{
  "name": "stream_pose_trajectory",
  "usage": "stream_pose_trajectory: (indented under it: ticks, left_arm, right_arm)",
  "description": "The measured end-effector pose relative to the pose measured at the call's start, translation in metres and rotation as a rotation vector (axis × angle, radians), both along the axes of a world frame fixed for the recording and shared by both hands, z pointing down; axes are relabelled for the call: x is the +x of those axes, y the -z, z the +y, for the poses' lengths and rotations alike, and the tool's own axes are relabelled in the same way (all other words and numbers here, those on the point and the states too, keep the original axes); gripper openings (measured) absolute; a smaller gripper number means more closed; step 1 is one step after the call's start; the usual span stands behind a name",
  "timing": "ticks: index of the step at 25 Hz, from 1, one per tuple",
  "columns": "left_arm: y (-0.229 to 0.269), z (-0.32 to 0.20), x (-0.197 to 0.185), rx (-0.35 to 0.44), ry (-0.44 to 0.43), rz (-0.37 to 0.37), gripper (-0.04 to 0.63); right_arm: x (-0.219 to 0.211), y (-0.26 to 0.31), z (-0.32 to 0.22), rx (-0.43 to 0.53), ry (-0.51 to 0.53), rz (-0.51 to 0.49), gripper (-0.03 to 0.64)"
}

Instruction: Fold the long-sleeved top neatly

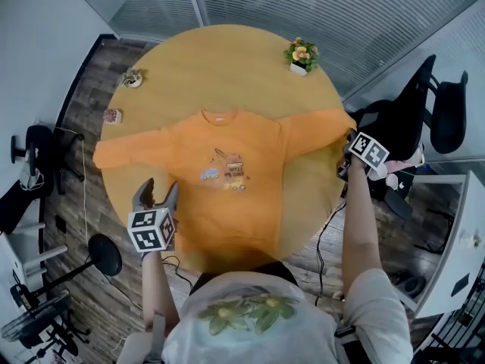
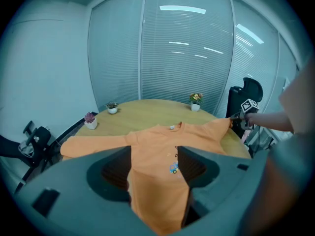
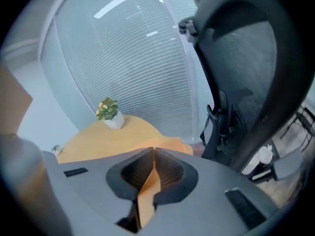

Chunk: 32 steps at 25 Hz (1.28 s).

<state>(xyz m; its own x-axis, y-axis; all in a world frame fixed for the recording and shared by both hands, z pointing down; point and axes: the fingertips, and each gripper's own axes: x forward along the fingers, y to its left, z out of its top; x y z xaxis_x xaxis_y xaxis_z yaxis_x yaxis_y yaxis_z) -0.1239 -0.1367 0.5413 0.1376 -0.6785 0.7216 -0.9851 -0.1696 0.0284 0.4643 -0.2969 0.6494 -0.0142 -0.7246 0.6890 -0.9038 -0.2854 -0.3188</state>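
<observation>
Lying flat and front up on the round wooden worktop, the orange long-sleeved top keeps collar far from the person and hem near, both sleeves stretched out sideways, long axis left to right across the head view. Reaches the worktop's right edge with one cuff, and there sits pinched in the right tongs, pressed together on a fold of orange cloth. Spreads away to the left of that grip, so probably calls for carrying the sleeve leftward, across toward the chest; falls to the right hand, already on the cloth. Passes under the left tongs, spread and empty, hovering by the near left edge of the body, well apart from the left cuff. Shows cartoon vehicles on the chest, with small lettering too fine to read, and a pale neck tag, likewise unreadable. Beyond, only square markers on the tongs' cubes and a flower pot at the far rim.
</observation>
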Motion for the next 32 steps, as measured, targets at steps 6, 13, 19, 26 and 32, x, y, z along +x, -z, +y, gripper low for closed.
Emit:
stream_pose_trajectory:
  ticks: [6, 13, 19, 26, 32]
  left_arm:
    - [0.006, 0.012, -0.016, 0.027, 0.033, 0.018, 0.282]
    - [0.008, 0.033, -0.033, 0.050, 0.066, 0.042, 0.282]
    - [0.008, 0.058, -0.048, 0.062, 0.103, 0.064, 0.282]
    - [0.006, 0.088, -0.068, 0.062, 0.145, 0.069, 0.282]
    - [0.004, 0.106, -0.085, 0.054, 0.168, 0.072, 0.282]
  right_arm:
    - [-0.050, 0.048, 0.000, 0.095, 0.253, 0.300, 0.028]
    - [-0.202, 0.107, 0.017, 0.287, 0.676, 0.593, 0.028]
    - [-0.354, 0.102, 0.077, 0.381, 1.008, 0.688, 0.028]
    - [-0.419, -0.016, 0.167, 0.052, 1.259, 0.612, 0.028]
    - [-0.398, -0.023, 0.178, -0.033, 1.074, 0.184, 0.150]
